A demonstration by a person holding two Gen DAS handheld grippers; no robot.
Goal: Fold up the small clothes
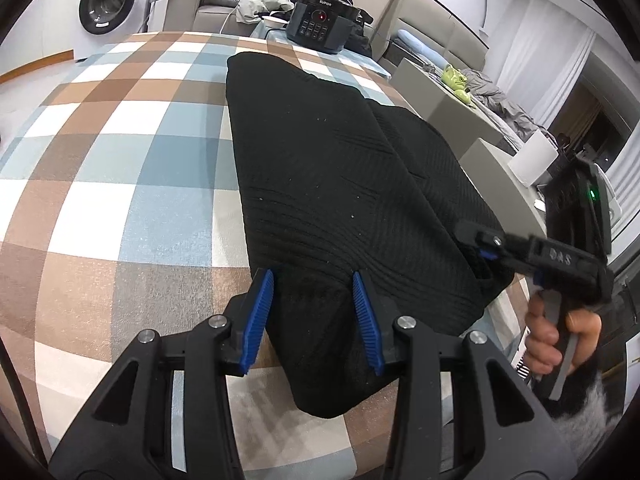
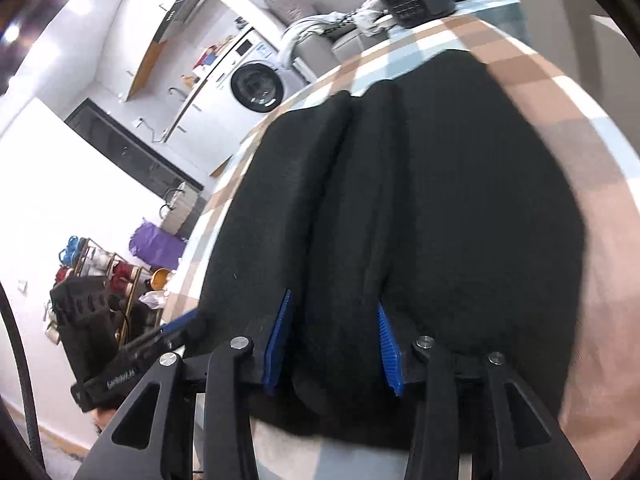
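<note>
A: Left wrist view: black garment (image 1: 340, 184) lies flat on checked tabletop (image 1: 120, 200), left hand-held gripper (image 1: 314, 316) spread, straddling the near hem.

B: Right hand-held gripper (image 2: 334, 344) likewise released astride the edge, likely lining up a fold grab.

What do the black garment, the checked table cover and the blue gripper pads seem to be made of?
Black garment: seemingly a soft knit fabric, matte, with fine ribbed lines and specks of lint.
Checked table cover: probably woven cloth or printed sheet, matte; the weave cannot be made out.
Blue pads on the left gripper: likely rubber or plastic, with ridged faces; its black links look like hard plastic.
</note>
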